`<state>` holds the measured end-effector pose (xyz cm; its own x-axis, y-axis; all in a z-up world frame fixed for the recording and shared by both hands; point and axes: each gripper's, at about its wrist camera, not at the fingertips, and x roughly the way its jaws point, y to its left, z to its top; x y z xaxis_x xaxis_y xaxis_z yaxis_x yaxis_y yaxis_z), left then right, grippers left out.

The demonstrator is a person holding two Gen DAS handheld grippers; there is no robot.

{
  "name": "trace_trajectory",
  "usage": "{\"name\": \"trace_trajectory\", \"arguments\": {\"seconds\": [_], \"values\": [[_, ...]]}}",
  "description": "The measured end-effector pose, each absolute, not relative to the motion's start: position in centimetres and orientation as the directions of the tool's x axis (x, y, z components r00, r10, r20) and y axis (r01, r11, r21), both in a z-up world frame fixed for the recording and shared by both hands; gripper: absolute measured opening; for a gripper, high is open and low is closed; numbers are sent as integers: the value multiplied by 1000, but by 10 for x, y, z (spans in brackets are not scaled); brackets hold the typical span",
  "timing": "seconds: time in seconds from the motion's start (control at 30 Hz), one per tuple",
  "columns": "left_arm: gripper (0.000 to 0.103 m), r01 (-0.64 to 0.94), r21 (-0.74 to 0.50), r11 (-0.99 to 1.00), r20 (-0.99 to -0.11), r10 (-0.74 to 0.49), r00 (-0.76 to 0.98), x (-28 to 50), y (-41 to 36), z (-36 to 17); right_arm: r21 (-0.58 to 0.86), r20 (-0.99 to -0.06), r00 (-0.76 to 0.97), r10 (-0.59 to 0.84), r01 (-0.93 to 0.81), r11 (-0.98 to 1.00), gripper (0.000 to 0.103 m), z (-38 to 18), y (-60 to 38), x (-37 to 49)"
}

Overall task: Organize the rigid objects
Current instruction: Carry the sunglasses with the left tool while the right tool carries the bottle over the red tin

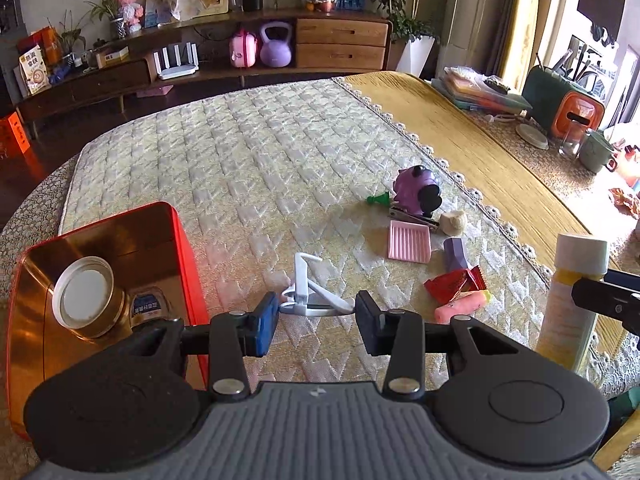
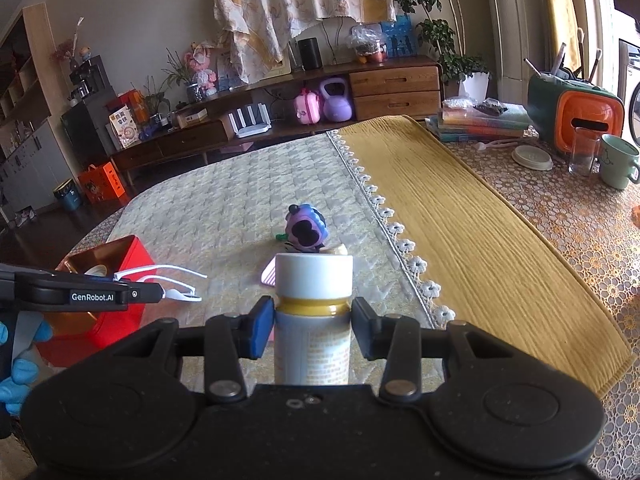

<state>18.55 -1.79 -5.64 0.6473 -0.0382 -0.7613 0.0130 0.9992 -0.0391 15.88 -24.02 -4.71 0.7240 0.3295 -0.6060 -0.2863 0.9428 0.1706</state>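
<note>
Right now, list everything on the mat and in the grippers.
tin: 1, red, left
jar: 1, white lid, inside tin
toy: 1, purple, centre-right
pawn: 1, green, left of toy
clipper: 1, metal, by toy
tray: 1, pink, by clipper
block: 1, purple, right of tray
packet: 1, red, by block
tube: 1, pink, by packet
hook: 1, white, in left gripper
bottle: 1, white cap, in right gripper
left gripper: 1, black, shut on hook
right gripper: 1, black, shut on bottle
</note>
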Motion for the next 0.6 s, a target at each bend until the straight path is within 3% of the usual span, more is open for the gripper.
{"name": "trace_trajectory", "arguments": {"seconds": [0.6], "values": [[40, -37, -167, 985, -680, -88, 727, 152, 44, 4, 184, -567, 710, 417, -385, 904, 42, -9, -179, 160]]}}
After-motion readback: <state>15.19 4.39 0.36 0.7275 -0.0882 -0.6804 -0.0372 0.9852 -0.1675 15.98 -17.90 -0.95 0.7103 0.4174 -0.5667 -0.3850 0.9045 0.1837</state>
